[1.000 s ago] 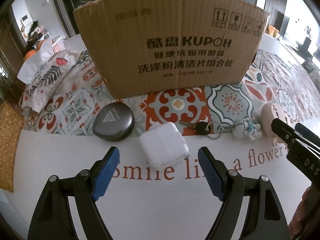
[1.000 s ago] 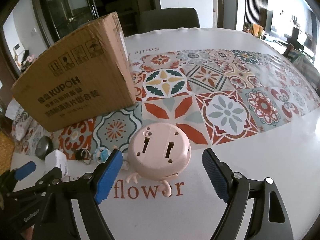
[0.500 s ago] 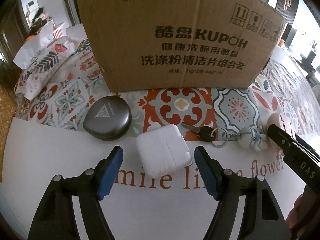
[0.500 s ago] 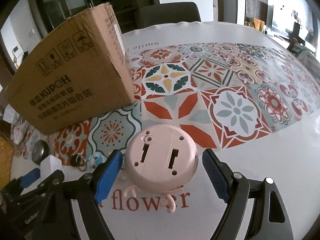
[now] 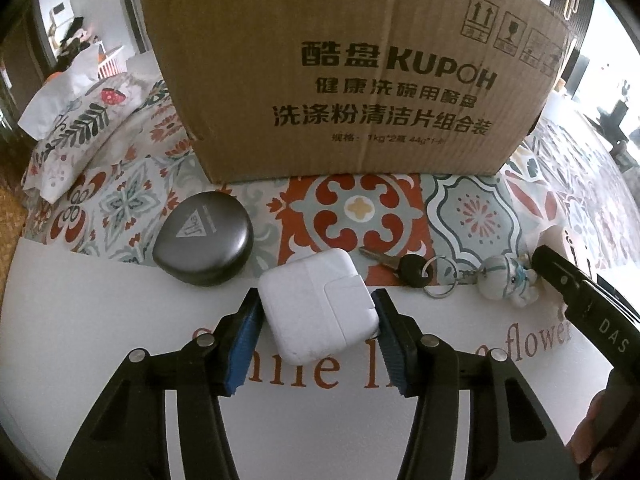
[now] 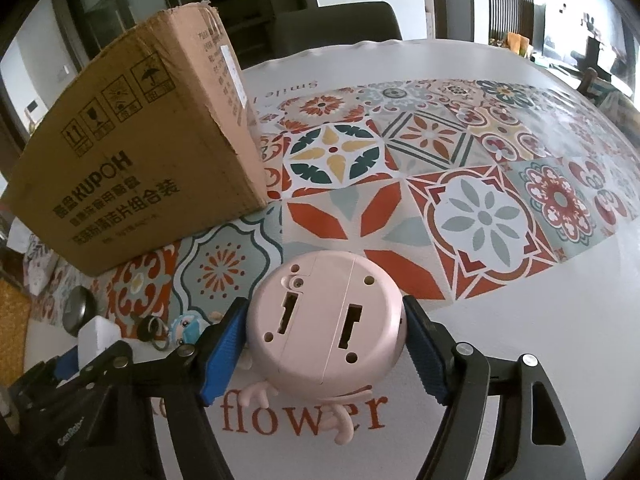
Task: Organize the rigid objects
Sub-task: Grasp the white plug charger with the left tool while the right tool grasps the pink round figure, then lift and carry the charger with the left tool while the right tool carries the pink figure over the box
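A white square charger (image 5: 316, 320) lies on the white edge of the tablecloth. My left gripper (image 5: 316, 300) is closing, and its blue pads press both sides of the charger. In the right wrist view a round pink toy (image 6: 324, 328) with small limbs lies underside up. My right gripper (image 6: 324, 308) is closing too, both pads against the toy's rim. The cardboard box (image 5: 360, 80) stands upright just behind both objects, its inside hidden.
A dark grey oval case (image 5: 204, 240) sits left of the charger. A key (image 5: 412, 270) on a ring with a small figurine (image 5: 504, 280) lies between the two grippers. A floral tissue pack (image 5: 72, 140) is at far left. Patterned cloth (image 6: 480, 220) stretches right of the box.
The left gripper came down around the charger and its jaws closed onto it. The right gripper's jaws narrowed from well apart until they touch the pink toy.
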### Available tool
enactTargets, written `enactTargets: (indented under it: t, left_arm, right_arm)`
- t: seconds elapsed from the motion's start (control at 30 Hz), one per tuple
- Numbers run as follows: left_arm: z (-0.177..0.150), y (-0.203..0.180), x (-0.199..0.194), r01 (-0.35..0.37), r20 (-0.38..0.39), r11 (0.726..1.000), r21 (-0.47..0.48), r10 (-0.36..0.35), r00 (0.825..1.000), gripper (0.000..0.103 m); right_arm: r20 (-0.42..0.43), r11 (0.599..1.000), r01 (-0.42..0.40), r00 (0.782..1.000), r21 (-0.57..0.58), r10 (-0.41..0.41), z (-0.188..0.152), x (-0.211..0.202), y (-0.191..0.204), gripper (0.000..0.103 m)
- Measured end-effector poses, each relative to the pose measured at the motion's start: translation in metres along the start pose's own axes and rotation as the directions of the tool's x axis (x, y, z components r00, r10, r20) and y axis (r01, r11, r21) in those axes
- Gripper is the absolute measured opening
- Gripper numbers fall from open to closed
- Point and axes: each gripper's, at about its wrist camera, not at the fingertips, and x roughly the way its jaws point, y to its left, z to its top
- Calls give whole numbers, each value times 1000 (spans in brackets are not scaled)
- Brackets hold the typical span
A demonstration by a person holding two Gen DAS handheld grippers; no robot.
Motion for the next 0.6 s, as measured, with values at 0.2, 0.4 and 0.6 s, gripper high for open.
enactTargets:
  t: [0.2, 0.4, 0.6]
  left_arm:
    - [-5, -5, -8, 7, 12, 1000, 15, -7, 1000, 53]
    - [-7, -5, -23, 25, 45, 999, 21, -26, 999, 51]
    - [-8, -3, -42, 41, 95, 999, 34, -44, 994, 50]
  right_arm:
    - [24, 1000, 14, 1000, -8, -14, -3, -9, 0, 75]
    - [56, 999, 27, 998, -24, -26, -5, -26, 3, 75]
    - [90, 999, 17, 996, -33, -14, -4, -42, 9, 75]
